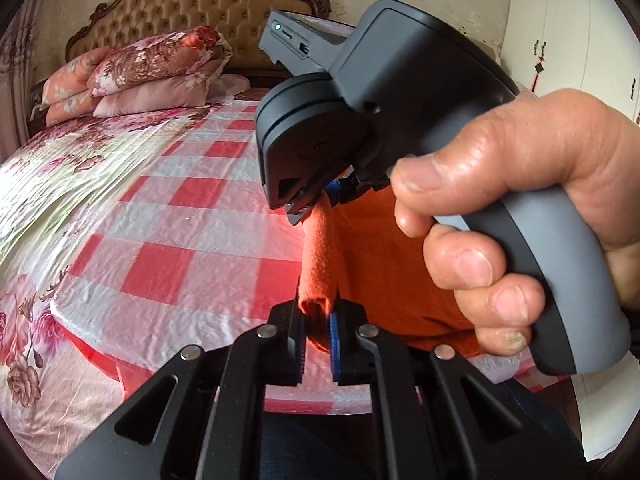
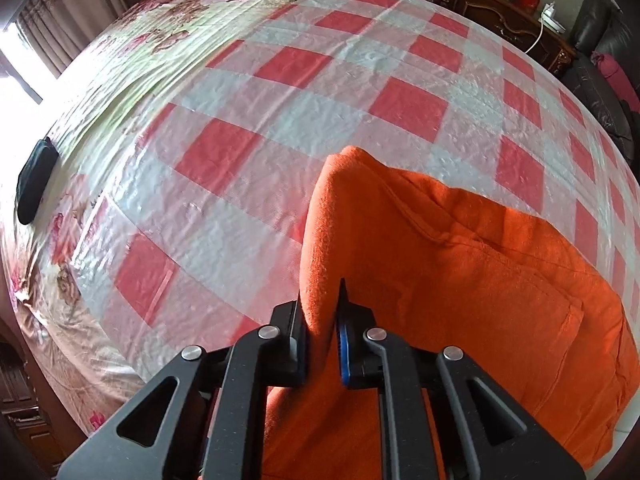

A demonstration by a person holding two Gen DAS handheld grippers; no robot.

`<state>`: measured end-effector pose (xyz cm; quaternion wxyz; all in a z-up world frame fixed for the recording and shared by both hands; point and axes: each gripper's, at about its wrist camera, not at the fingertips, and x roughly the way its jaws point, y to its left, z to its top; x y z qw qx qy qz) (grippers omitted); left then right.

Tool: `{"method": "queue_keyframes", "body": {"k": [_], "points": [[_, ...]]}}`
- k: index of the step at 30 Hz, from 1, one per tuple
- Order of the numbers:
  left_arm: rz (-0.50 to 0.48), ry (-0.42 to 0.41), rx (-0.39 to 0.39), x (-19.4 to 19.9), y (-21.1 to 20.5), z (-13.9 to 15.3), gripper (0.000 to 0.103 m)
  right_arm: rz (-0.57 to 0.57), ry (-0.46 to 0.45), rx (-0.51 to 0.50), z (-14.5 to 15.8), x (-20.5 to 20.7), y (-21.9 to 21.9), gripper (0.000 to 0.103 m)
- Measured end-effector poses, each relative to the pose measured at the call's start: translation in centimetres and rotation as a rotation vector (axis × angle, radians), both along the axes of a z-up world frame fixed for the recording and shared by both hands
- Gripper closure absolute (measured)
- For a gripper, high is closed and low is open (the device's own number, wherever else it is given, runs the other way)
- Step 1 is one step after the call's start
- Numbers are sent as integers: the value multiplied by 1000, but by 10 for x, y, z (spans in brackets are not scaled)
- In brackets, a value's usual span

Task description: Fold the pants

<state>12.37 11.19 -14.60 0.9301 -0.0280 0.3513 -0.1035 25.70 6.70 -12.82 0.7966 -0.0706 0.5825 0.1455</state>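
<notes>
The orange pants (image 1: 380,260) hang over the near edge of the bed, bunched into a thick fold. My left gripper (image 1: 318,332) is shut on the lower end of a rolled edge of that fabric. Just above it, a person's hand (image 1: 500,240) holds my right gripper (image 1: 316,202), which pinches the same edge higher up. In the right wrist view the right gripper (image 2: 322,328) is shut on an upright fold of the pants (image 2: 460,260). The rest of the cloth spreads to the right over the bed.
The bed (image 2: 280,128) has a red-and-white checked cover under shiny plastic. Folded floral quilts (image 1: 132,76) lie at the tufted headboard (image 1: 192,4). A black pouch (image 2: 34,180) sits at the bed's left edge. A wooden dresser (image 2: 512,12) and a dark sofa (image 2: 600,92) stand beyond.
</notes>
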Motion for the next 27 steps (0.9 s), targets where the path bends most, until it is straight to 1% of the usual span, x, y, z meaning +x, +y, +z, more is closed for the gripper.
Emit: {"method": "queue_keyframes", "body": {"k": [4,7,9,11,13,16,17,20,21,23,24,25,26,27], "points": [[49,-37,17,0,19,18,95,28,-20,91,20,5,15,94],[44,-88,39,-1,20,41,95,32,-34,198,47,9,5,95],[11,-130,53,-2,10,59,95,21,-48,265,68,11,-17,95],[-49,-172,63,-5,-11,76,95,-2,-56,331,84,12,-45,95],[-118,-208,79,-8,-37,88,95,-44,-59,404,97,11,-88,95],[-241,-237,102,-12,-89,91,95,-112,-61,477,102,2,-158,95],[-281,-242,116,-14,-106,90,95,-146,-68,485,101,-3,-187,95],[-404,-256,187,-23,-168,73,95,-212,-66,484,84,-16,-247,95],[-431,-252,211,-25,-184,66,95,-245,-50,479,72,-21,-269,95],[-485,-259,274,-32,-217,49,95,-283,-24,474,50,-28,-295,94],[-512,-272,329,-37,-234,37,95,-298,1,487,34,-32,-308,94],[-536,-283,381,-41,-248,24,95,-323,34,504,17,-34,-321,90],[-549,-285,412,-44,-256,14,95,-338,53,520,7,-35,-327,87],[-556,-277,444,-45,-266,2,95,-353,76,554,-8,-38,-334,82]]}}
